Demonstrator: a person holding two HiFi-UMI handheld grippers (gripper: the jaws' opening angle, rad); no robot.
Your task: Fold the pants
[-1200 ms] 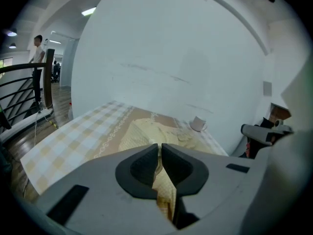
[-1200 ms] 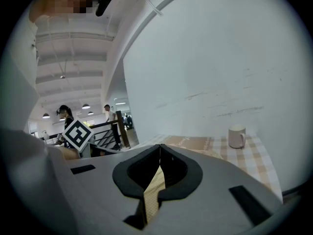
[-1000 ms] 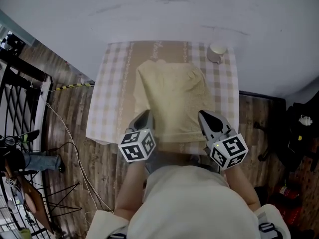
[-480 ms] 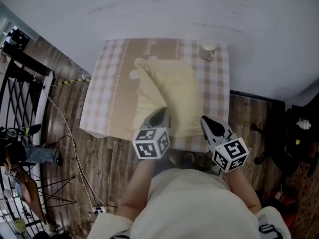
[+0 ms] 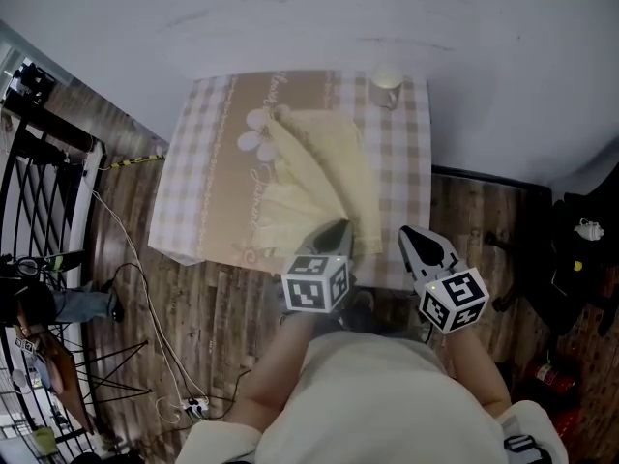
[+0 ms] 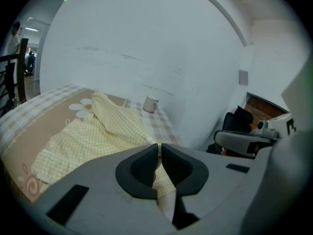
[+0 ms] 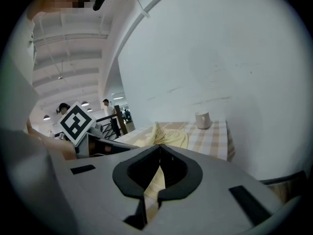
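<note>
Pale yellow checked pants [image 5: 319, 172] lie on a table with a beige checked cloth [image 5: 203, 162]; one side is drawn over in a diagonal fold. My left gripper [image 5: 340, 226] sits at the pants' near edge, shut on a pinch of the yellow fabric, which shows below its pads in the left gripper view [image 6: 159, 148]. Just to its right, by the table's near right corner, my right gripper [image 5: 406, 230] is also shut, with a strip of checked fabric in its jaw gap [image 7: 159, 148]. The pants [image 6: 98, 131] spread away ahead of the left jaws.
A white cup [image 5: 386, 85] stands at the table's far right corner, close to the white wall. A black metal railing [image 5: 39, 162] and loose cables are on the wooden floor to the left. Dark bags or a chair [image 5: 580, 249] sit to the right.
The left gripper has carried the pants' near left edge across to the right, ending beside the right gripper. The pants now look narrower with a diagonal fold. The right gripper shifted right towards the table corner.
</note>
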